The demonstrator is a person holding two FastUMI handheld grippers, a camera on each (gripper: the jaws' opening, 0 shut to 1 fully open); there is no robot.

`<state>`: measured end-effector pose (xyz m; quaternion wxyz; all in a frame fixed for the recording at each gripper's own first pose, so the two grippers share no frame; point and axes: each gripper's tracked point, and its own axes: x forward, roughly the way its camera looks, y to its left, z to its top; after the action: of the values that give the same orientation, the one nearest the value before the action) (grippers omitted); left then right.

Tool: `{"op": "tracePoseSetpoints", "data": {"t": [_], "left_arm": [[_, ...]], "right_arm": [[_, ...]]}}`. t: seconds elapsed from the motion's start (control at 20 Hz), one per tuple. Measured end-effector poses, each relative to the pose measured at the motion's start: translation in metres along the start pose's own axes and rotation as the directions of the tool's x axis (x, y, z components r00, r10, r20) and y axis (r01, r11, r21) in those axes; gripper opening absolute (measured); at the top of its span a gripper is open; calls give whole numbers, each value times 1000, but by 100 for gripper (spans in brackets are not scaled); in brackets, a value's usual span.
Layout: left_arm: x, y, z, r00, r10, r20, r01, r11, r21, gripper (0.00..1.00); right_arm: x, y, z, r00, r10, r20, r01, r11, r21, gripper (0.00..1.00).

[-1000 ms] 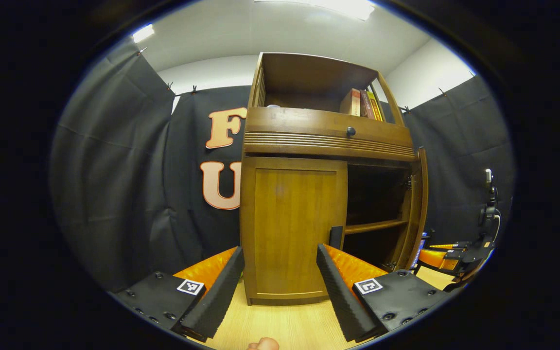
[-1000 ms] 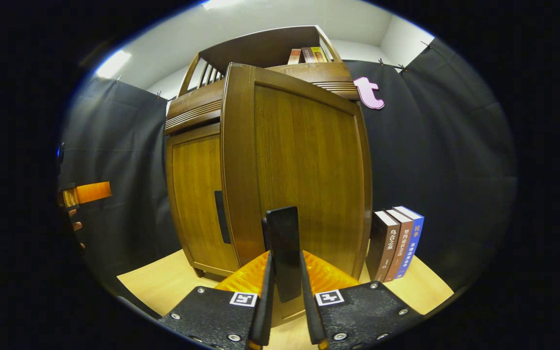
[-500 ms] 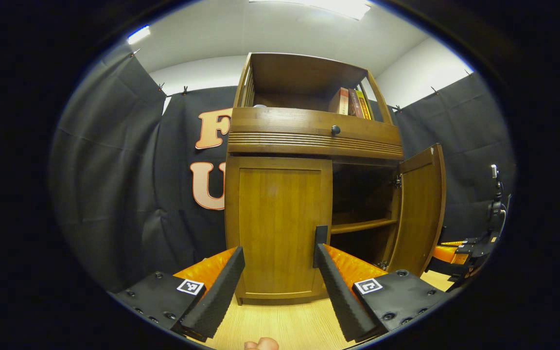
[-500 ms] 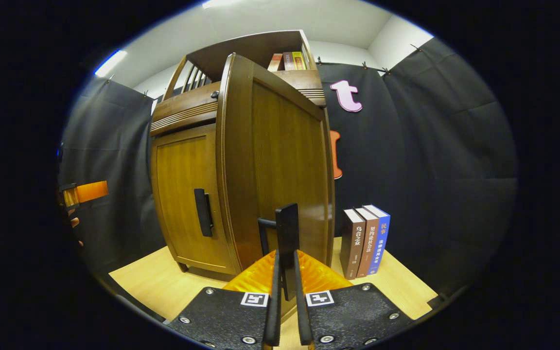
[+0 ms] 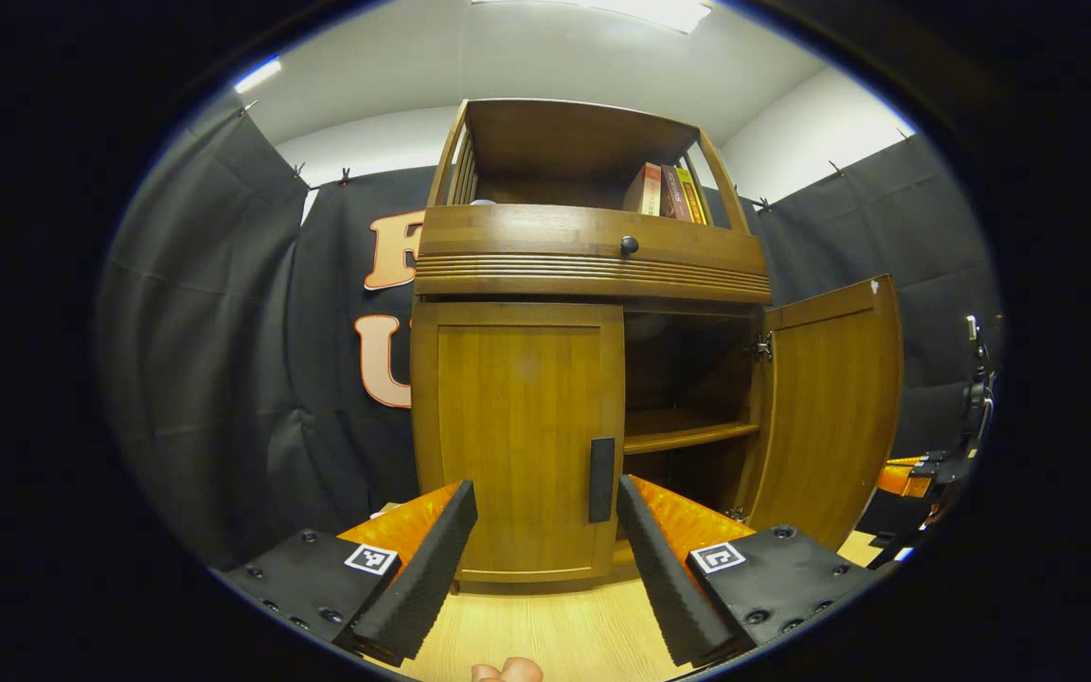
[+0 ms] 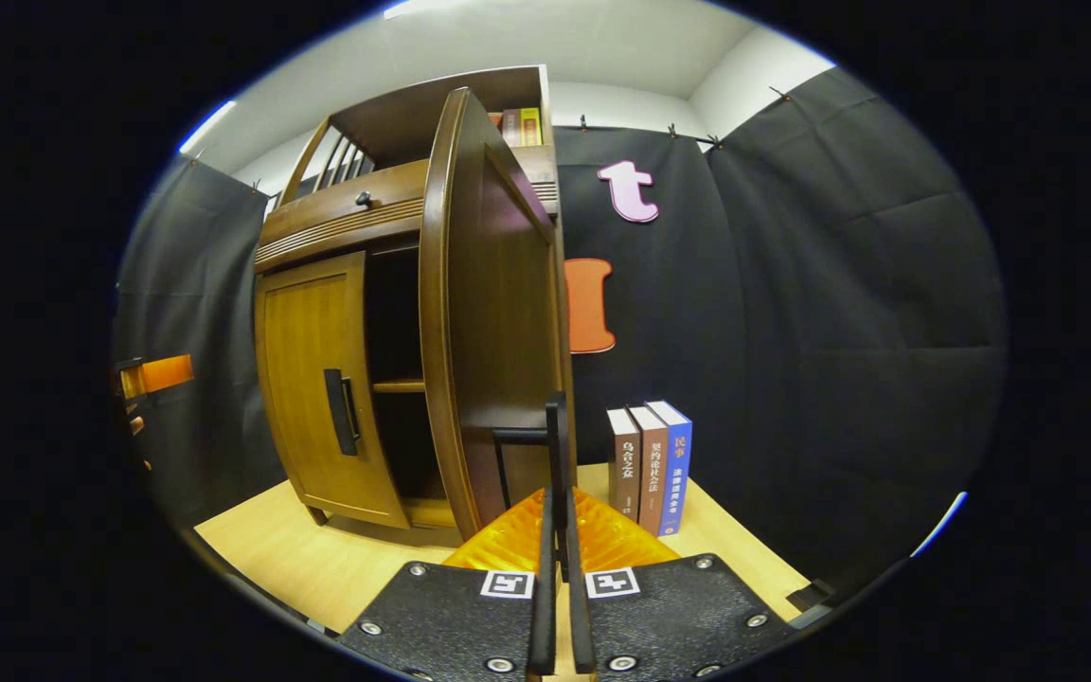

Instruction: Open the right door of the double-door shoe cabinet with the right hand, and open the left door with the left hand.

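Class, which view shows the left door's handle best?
The left gripper view: the handle faces the camera, close, between the open left tool's fingers. The right gripper view shows it smaller, farther off and side-on.

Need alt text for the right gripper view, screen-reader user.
The right gripper, shut on the right door's handle, holds the right door of a wooden shoe cabinet swung open. The left door is closed, and three books stand upright on the light wood floor against the black cloth wall.
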<state>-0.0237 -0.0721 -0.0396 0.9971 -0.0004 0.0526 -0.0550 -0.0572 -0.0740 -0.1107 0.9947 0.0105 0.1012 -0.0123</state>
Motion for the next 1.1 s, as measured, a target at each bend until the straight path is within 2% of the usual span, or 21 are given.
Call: {"op": "tracePoseSetpoints", "data": {"t": [0.35, 0.4, 0.45, 0.5, 0.7, 0.9, 0.95, 1.0, 1.05, 1.1], "left_arm": [[22, -19, -13, 999, -6, -32, 6, 1000, -11, 95], [26, -22, -15, 999, -11, -36, 10, 1000, -17, 95], [31, -25, -16, 999, -15, -36, 14, 1000, -16, 96], [37, -27, -17, 999, -18, -37, 17, 1000, -17, 96], [65, -39, -30, 998, -41, -49, 39, 999, -35, 96], [103, -45, -43, 997, -59, -50, 56, 996, -76, 96], [112, -47, -48, 997, -64, -52, 59, 994, -87, 97], [122, -47, -51, 997, -63, -54, 58, 994, -93, 96], [130, -44, -56, 996, -59, -64, 53, 995, -90, 96], [139, -44, -63, 996, -55, -76, 49, 995, -84, 96]], "right_arm": [[-6, -55, 2, 998, -68, 1, 68, 998, 7, 5], [-7, -63, 1, 996, -86, 7, 86, 996, 8, 15], [-9, -68, 3, 997, -79, 8, 79, 997, 24, 0], [-13, -71, 4, 997, -77, 6, 76, 996, 45, 0], [-19, -80, 6, 995, -93, 25, 92, 995, 26, 6], [-23, -78, 14, 996, -77, 44, 75, 996, 46, 9], [-23, -80, 15, 996, -81, 48, 79, 996, 44, 16], [-23, -84, 14, 995, -90, 51, 88, 995, 37, 18], [-22, -86, 15, 994, -97, 52, 96, 995, 30, 7], [-20, -87, 14, 994, -99, 50, 98, 995, 27, 19]]}}
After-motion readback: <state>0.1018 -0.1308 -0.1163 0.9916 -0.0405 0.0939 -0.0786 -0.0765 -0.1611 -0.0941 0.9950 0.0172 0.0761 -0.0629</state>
